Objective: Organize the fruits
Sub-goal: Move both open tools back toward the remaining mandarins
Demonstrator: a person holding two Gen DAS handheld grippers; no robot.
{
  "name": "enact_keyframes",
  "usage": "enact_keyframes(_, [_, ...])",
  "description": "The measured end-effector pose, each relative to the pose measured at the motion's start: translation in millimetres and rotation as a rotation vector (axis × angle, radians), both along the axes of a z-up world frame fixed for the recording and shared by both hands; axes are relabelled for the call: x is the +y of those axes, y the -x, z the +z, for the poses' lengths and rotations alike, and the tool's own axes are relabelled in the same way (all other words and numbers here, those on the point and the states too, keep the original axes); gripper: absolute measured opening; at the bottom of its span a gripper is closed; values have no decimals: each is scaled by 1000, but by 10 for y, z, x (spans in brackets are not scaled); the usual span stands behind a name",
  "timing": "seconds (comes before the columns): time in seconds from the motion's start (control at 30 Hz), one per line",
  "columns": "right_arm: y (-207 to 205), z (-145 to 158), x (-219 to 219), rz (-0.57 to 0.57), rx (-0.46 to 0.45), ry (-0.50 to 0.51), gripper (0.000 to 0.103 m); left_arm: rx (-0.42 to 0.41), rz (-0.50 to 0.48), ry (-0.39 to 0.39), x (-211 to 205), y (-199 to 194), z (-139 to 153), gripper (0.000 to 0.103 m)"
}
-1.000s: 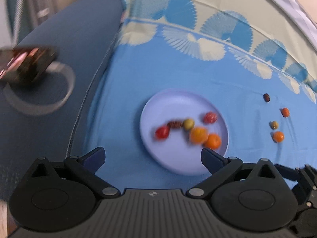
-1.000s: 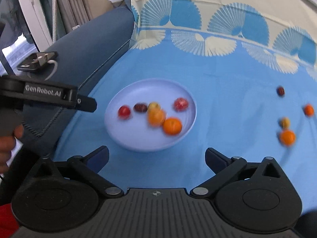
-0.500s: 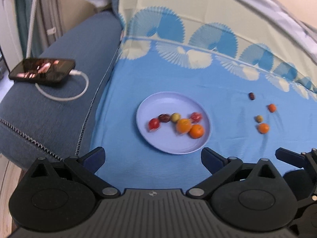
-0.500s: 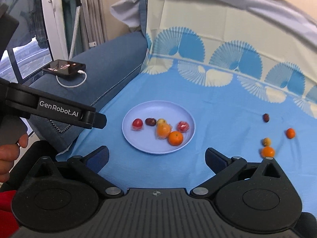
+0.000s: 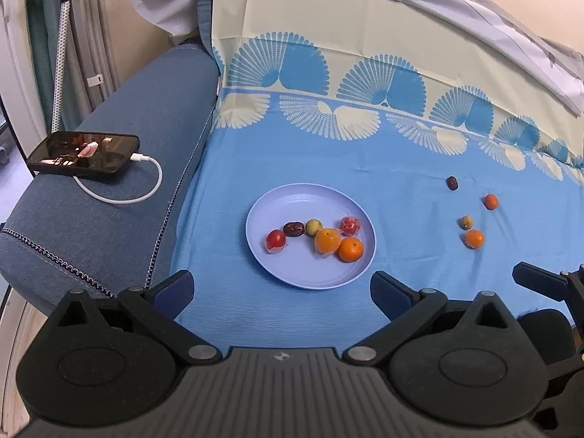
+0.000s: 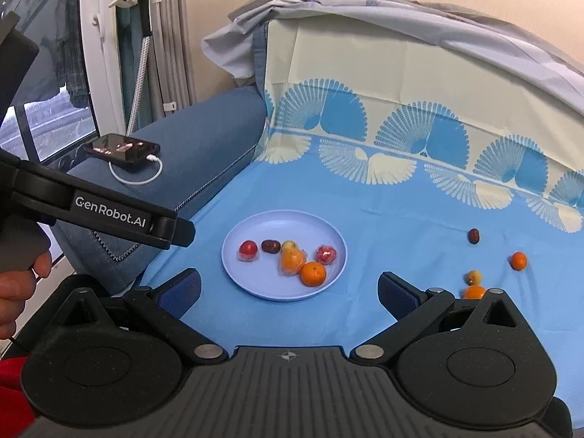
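Note:
A lavender plate (image 5: 277, 202) (image 6: 255, 224) lies on the blue cloth and holds several small fruits: a red tomato (image 5: 275, 239), a dark date (image 5: 294, 229), a green one, two oranges (image 5: 350, 249) and a red wrapped one. Several fruits lie loose on the cloth to the right: a dark date (image 5: 452, 183) (image 6: 473, 235), two small oranges (image 5: 491, 201) (image 5: 474, 238) and a yellow-green one (image 5: 465, 222). My left gripper (image 5: 281, 288) is open and empty, held back from the plate. My right gripper (image 6: 289, 288) is open and empty, also held back.
A blue sofa armrest (image 5: 109, 189) on the left carries a phone (image 5: 84, 153) on a white charging cable. The patterned cloth rises up the backrest (image 5: 365, 58) behind. The left gripper's body (image 6: 109, 215) crosses the left of the right wrist view.
Both grippers have pulled back and up from the plate, so plate and fruits look smaller and more of the sofa shows. Both stay open.

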State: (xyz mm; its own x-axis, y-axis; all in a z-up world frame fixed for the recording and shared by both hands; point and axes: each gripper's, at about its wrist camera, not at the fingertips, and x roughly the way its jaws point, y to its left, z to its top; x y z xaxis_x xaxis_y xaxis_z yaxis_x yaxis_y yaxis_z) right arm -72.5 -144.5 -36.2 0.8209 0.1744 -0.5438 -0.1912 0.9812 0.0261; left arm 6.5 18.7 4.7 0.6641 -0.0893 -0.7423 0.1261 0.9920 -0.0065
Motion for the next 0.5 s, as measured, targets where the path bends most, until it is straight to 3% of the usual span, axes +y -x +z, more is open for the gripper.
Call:
enact_keyframes(0.2, [20,8,-239,-97,-15,-31,102,8,-19,-8,-112,-30,4,103])
enact_keyframes(0.5, [-3,-96,-961,-325,-23,-81,102,60,-87,-37,-548,-192,-112,103])
